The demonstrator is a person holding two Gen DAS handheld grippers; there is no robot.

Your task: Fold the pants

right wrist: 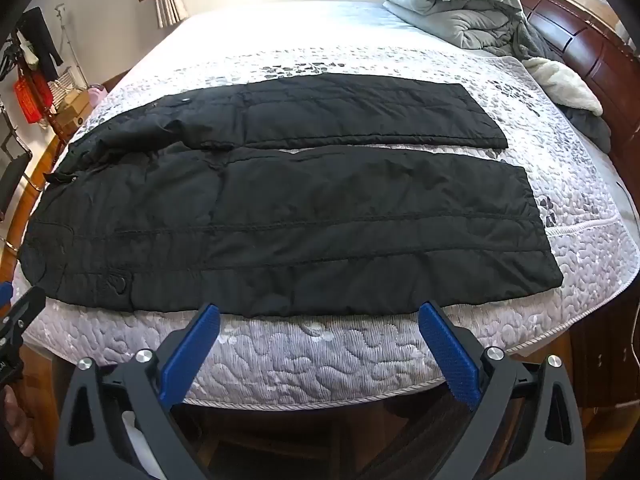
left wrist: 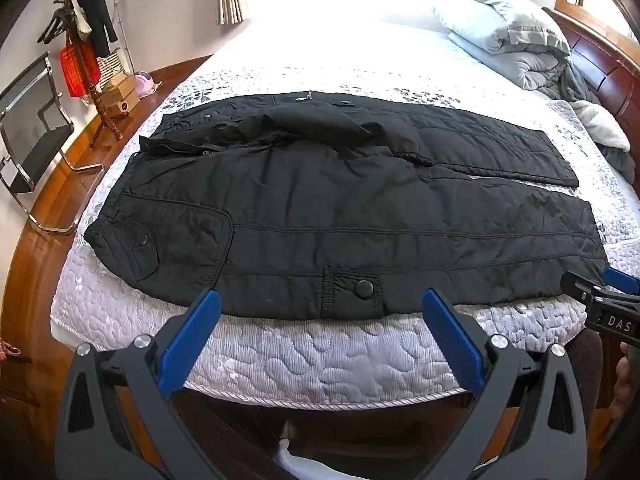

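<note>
The left gripper [left wrist: 320, 300] hangs level with its blue-padded jaws spread wide, holding nothing. The right gripper [right wrist: 320, 316] sits just beside it in the same pose, jaws equally wide and bare, each tool gripped from behind by a hand.

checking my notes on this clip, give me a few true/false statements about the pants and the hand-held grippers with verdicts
1. The black pants lie spread flat on the bed. True.
2. The left hand-held gripper is shut on the waistband. False: it is open, holding nothing, just short of the pants' near edge.
3. The right hand-held gripper is open. True.
4. One leg is folded over the other. False: the legs lie side by side with a gap.
5. A folded grey duvet sits near the headboard. True.
</note>
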